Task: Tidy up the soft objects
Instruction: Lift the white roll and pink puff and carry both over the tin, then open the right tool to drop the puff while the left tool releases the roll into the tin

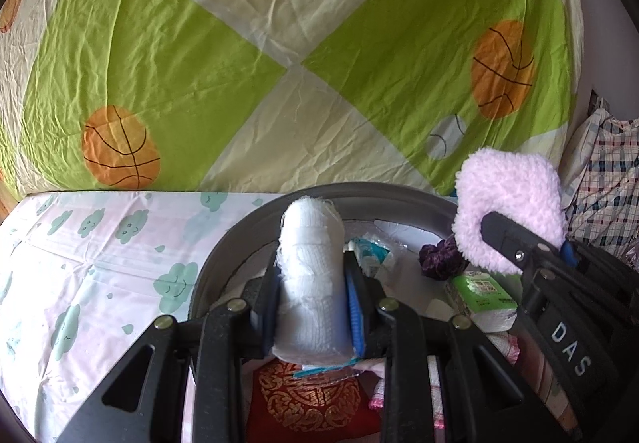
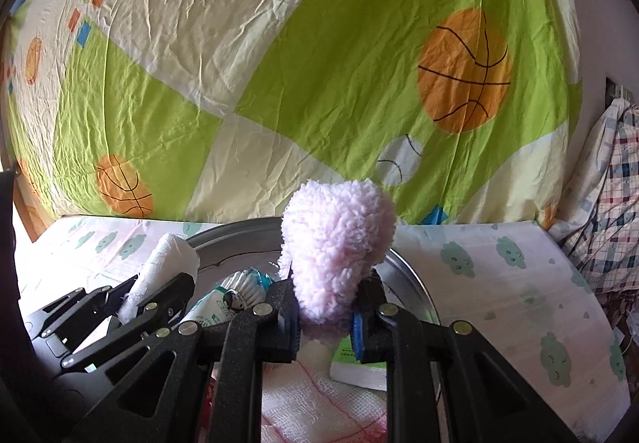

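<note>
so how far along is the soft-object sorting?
Nothing visibly placed yet. In hand: left hand-held gripper clamps a white gauze roll; right hand-held gripper clamps a pink fluffy fleece piece. Left in the grey round basin: purple scrunchie, green tissue pack, red embroidered pouch.

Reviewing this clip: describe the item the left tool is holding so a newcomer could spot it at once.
Find the round grey basin on the cloud-print sheet. Above it, the left tool clamps a white gauze roll. Unlike the fluffy pink piece in the right tool, it is white, woven and cylindrical.
</note>
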A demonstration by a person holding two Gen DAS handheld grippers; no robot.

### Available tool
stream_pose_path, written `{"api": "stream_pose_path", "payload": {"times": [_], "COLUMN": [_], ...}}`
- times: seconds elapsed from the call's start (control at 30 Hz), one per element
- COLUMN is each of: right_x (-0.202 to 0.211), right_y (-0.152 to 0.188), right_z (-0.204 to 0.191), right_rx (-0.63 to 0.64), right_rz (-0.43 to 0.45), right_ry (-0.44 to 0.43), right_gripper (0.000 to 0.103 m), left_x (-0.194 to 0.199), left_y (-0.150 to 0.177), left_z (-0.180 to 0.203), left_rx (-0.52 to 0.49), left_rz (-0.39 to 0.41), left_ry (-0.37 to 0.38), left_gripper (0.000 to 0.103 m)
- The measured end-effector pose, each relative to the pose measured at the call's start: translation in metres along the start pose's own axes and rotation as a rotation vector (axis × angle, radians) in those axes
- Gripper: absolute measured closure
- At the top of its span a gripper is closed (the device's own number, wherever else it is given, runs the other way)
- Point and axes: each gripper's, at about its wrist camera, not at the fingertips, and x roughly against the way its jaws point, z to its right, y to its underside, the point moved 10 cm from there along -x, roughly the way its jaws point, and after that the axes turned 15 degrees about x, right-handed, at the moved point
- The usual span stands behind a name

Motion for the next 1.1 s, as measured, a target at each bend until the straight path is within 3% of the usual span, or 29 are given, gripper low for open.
{"api": "stream_pose_path", "payload": {"times": [0.17, 0.33, 0.47, 0.6, 0.67, 0.7, 0.73, 0.77, 0.8, 0.87, 1.0, 1.1], "right_x": [-0.011, -0.019, -0.022, -0.026, -0.026, -0.025, -0.024, -0.022, -0.019, -0.012, -0.003, 0.008], "right_y": [0.01, 0.018, 0.021, 0.025, 0.026, 0.026, 0.026, 0.024, 0.023, 0.018, 0.015, 0.014], "right_z": [-0.008, -0.015, -0.02, -0.025, -0.022, -0.021, -0.02, -0.019, -0.017, -0.011, -0.006, 0.005], "right_rx": [-0.078, -0.078, -0.118, -0.153, -0.158, -0.17, -0.191, -0.215, -0.234, -0.256, -0.272, -0.304], "right_rz": [-0.055, -0.093, -0.112, -0.141, -0.144, -0.141, -0.131, -0.113, -0.091, -0.043, -0.004, 0.056], "right_ry": [-0.11, -0.129, -0.198, -0.239, -0.235, -0.242, -0.263, -0.285, -0.293, -0.289, -0.302, -0.261], "right_gripper": [0.082, 0.082, 0.082, 0.076, 0.066, 0.061, 0.047, 0.033, 0.027, 0.019, 0.019, 0.019], "left_x": [-0.003, -0.004, -0.005, -0.007, -0.008, -0.008, -0.008, -0.005, -0.001, 0.008, 0.01, 0.017], "left_y": [0.009, 0.013, 0.014, 0.016, 0.016, 0.016, 0.016, 0.014, 0.011, 0.007, 0.008, 0.004], "left_z": [0.009, 0.011, 0.01, 0.009, 0.007, 0.007, 0.007, 0.008, 0.009, 0.011, 0.014, 0.014], "left_rx": [-0.042, -0.073, -0.082, -0.093, -0.08, -0.073, -0.068, -0.061, -0.053, -0.075, -0.121, -0.11], "left_rz": [-0.024, -0.034, -0.044, -0.053, -0.064, -0.073, -0.085, -0.086, -0.073, -0.014, 0.013, 0.044], "left_ry": [-0.01, -0.025, -0.038, -0.053, -0.054, -0.046, -0.04, -0.029, -0.017, -0.023, -0.053, -0.039], "left_gripper": [0.076, 0.076, 0.076, 0.076, 0.073, 0.067, 0.044, 0.029, 0.003, 0.0, 0.0, 0.0]}}
